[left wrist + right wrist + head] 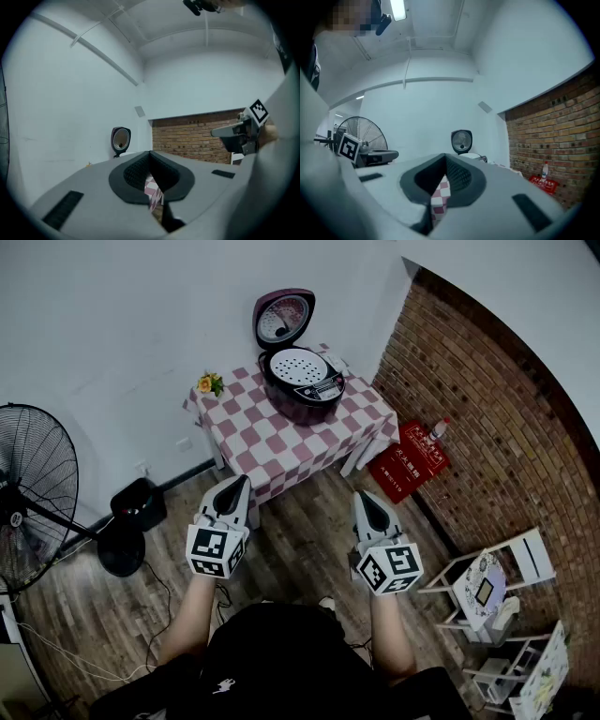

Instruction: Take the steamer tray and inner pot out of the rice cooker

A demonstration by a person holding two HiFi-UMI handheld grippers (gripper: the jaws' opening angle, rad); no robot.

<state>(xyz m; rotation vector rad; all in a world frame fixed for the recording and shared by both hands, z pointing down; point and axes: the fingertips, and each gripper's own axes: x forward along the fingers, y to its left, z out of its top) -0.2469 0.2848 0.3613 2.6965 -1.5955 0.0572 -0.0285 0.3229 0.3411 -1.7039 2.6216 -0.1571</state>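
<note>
Rice cooker (305, 390): lid up, near the counter's (281, 442) far corner.
Floor (309, 545): open boards between us and the counter.
Left gripper (236, 486): we hold it level, jaws together, nothing gripped.
Right gripper (362, 501): likewise.

**Left gripper closed, facing the open rice cooker**

The left gripper (151, 154) has its jaws pressed together with nothing between them. A sliver of red-and-white checked tablecloth (153, 190) shows below the tips. Beyond, the rice cooker lid (120, 139) stands raised against the white wall, beside a brick wall (197, 139). The right gripper (219, 132) juts in from the right.
</note>
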